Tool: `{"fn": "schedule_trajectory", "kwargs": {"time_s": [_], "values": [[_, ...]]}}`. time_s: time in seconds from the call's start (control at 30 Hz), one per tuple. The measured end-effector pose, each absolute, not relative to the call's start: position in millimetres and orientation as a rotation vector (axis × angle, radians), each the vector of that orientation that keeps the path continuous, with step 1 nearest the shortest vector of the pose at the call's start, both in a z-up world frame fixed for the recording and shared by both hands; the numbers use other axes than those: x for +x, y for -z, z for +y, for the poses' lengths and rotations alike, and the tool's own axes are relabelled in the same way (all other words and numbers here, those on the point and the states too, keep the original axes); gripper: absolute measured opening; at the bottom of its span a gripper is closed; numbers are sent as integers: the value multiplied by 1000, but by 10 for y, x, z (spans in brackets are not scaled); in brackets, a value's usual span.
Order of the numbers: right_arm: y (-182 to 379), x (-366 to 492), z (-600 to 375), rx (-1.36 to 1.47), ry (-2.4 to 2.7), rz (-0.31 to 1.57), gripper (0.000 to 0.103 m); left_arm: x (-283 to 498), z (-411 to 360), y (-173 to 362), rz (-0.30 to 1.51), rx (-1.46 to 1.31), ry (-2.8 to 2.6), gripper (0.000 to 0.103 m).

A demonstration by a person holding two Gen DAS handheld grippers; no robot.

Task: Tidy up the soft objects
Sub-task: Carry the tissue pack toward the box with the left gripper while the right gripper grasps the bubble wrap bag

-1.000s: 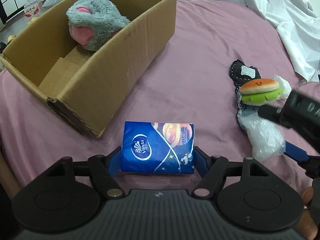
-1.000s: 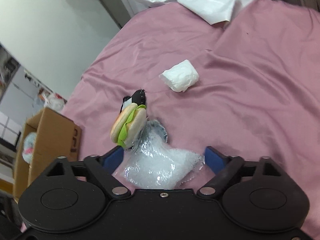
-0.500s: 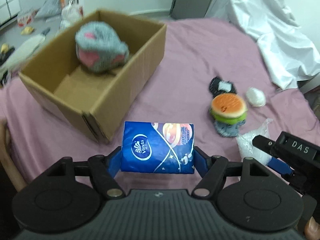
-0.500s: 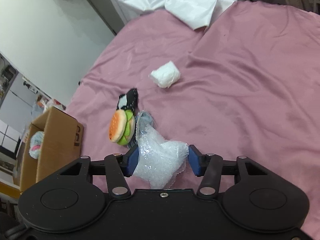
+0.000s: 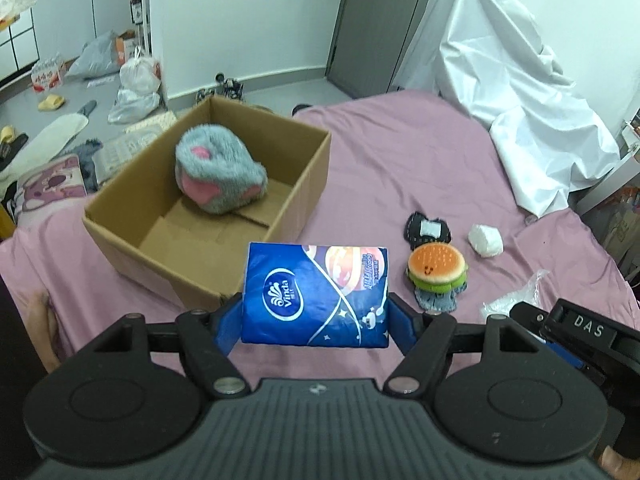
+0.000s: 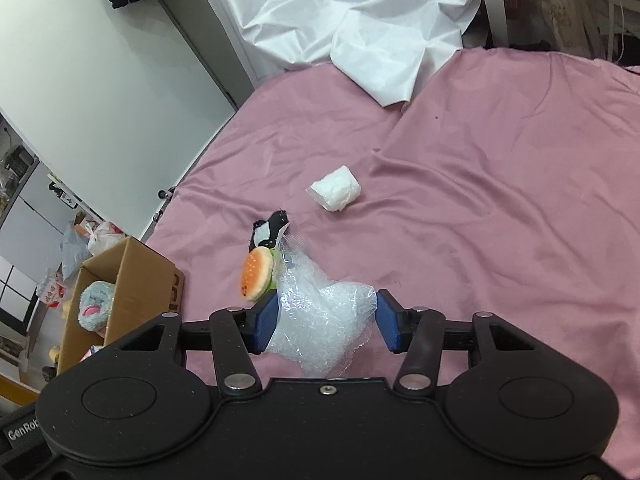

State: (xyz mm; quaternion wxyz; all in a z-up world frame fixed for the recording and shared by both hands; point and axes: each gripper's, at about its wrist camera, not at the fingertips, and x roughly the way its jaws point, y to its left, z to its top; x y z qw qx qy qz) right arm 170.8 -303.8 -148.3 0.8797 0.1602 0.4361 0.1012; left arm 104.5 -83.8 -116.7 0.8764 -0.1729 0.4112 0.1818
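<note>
My left gripper (image 5: 316, 312) is shut on a blue tissue pack (image 5: 316, 292), held in the air above the pink bed beside the near corner of the cardboard box (image 5: 132, 236). A grey-and-pink plush (image 5: 218, 174) lies inside the box. My right gripper (image 6: 326, 322) is shut on a clear bubble-wrap bag (image 6: 320, 320), lifted off the bed. A plush burger (image 5: 437, 266) (image 6: 256, 274) rests on a grey cloth. Behind it lie a black-and-white pouch (image 5: 427, 228) (image 6: 269, 229) and a white wad (image 5: 485, 240) (image 6: 335, 193).
A white plastic sheet (image 5: 516, 92) (image 6: 360, 20) drapes over furniture at the bed's far side. Bags, slippers and clutter cover the floor (image 5: 80, 92) left of the bed. The right gripper's body (image 5: 576, 328) shows at the lower right of the left wrist view.
Both grippers have risen. The right one closed on the bubble-wrap bag and lifted it off the bed. The tissue pack went up with the left gripper, and more of the room shows.
</note>
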Motion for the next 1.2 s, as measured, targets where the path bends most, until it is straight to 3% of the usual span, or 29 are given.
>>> {"fn": "schedule_trajectory", "kwargs": {"time_s": [1.2], "values": [[866, 1498, -2109, 297, -292, 843, 51, 1297, 152, 895, 815, -281, -283, 72]]}}
